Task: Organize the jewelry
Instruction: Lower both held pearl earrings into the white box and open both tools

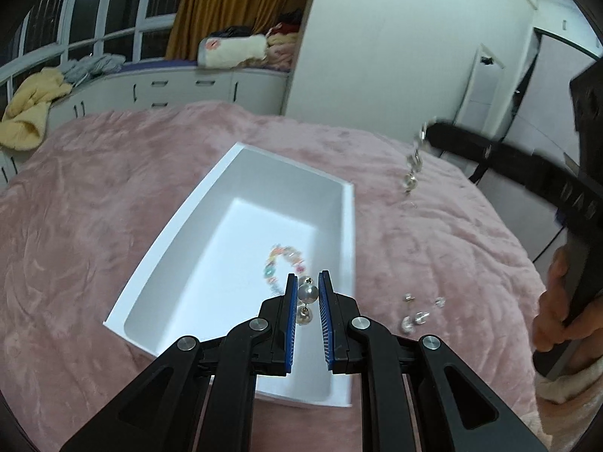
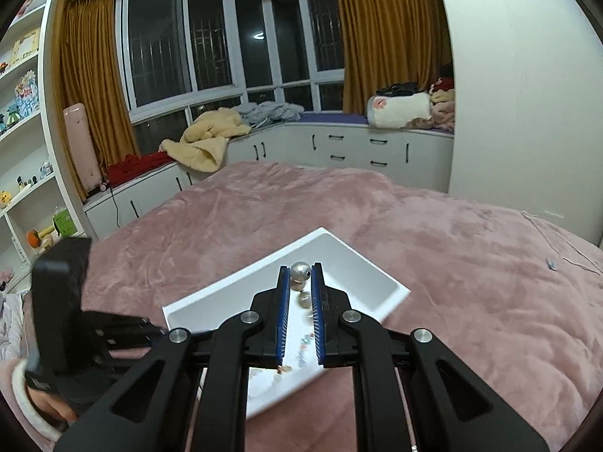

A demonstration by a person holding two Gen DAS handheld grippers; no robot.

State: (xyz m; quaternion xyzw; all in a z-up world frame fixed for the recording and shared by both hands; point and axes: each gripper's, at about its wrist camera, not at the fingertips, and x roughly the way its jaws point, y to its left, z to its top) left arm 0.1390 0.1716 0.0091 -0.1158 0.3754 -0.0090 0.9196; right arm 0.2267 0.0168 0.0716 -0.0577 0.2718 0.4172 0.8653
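Pink plush bedding point(image 1: 113, 196) covers the bed that carries everything, with window cabinets behind. On it sits a white tray point(image 1: 350, 226), open-topped, and at the near right of its floor lies a beaded bracelet point(image 1: 282, 260) of mixed pastel beads. Both tongs are closed down to a narrow gap, each on a pearl earring. The left tongs point(image 1: 307, 282) pinch a pearl point(image 1: 308, 293) between blue pads, a second smaller bead hanging below it toward 6 o'clock, over the tray's near right corner. The right tongs point(image 2: 300, 273) grip a grey pearl point(image 2: 300, 271) at the very tips, with a dangling part below, above the tray's middle. Loose clear studs point(image 1: 414, 316) lie on the bedding at about 3 o'clock of the left tongs, outside the tray, and a blurred sparkly chain point(image 1: 412, 165) hangs at 1 o'clock. To do this step well, I would lower each earring close to the tray floor before easing the pads apart, clear of the bracelet so nothing tangles; round pearls roll and bounce on hard plastic, so a high drop risks scatter.
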